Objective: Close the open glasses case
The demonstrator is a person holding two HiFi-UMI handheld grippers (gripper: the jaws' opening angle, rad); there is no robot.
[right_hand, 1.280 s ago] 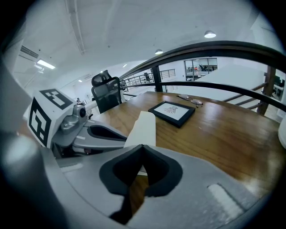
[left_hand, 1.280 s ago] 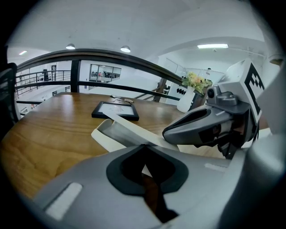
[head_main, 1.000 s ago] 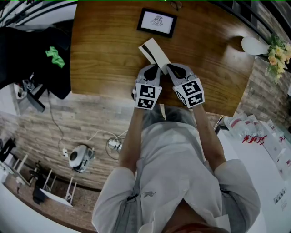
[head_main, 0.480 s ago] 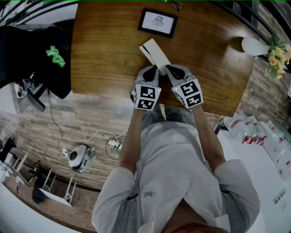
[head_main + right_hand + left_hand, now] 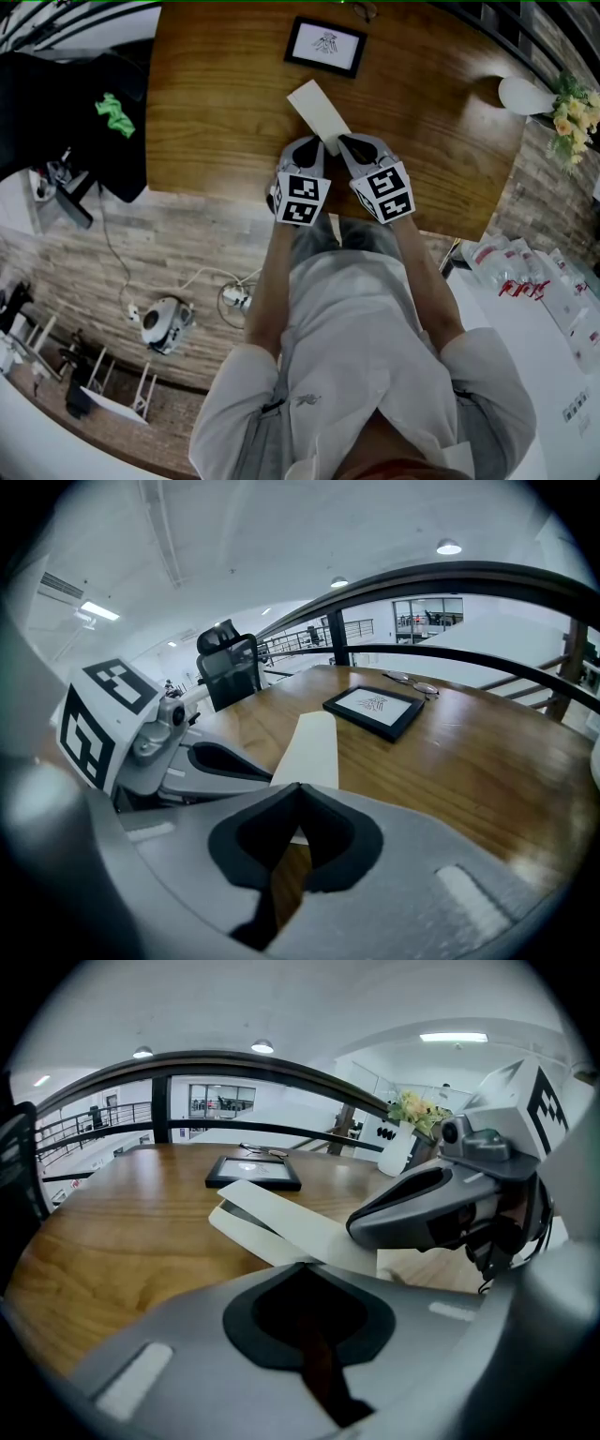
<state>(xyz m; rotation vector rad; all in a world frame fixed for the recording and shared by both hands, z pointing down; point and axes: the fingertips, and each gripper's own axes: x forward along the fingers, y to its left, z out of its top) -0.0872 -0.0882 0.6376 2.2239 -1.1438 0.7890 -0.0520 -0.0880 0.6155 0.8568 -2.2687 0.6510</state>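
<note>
A white glasses case (image 5: 317, 111) is seen lying flat on the wooden table (image 5: 216, 103), near its front edge. It is set at a slant w/ its far end pointed toward a black picture frame (image 5: 324, 44) further back; case & frame are apart. The L gripper (image 5: 305, 1263) is held at the case's near end, its jaws brought together tip to tip w/ nothing caught between them. The tips are just at the case's near edge, though contact can't be confirmed. The R gripper (image 5: 298, 786) is placed right beside it, on the near-right side of the case. Its jaws are likewise closed & empty, and the case's white top is seen just beyond the tips. In the head view the two grippers are angled toward each other, w/ the tips near one another. The lid (image 5: 309, 1222) is lowered over the base. From above the case looks shut, but in the left gripper view a thin dark gap is seen along its far-left side, so it is prob. not fully seated. A white vase (image 5: 521, 94) w/ yellow flowers (image 5: 570, 105) is stood at the table's right end, well apart from the case. A black office chair (image 5: 230, 672) is seen beyond the table's left side.
</note>
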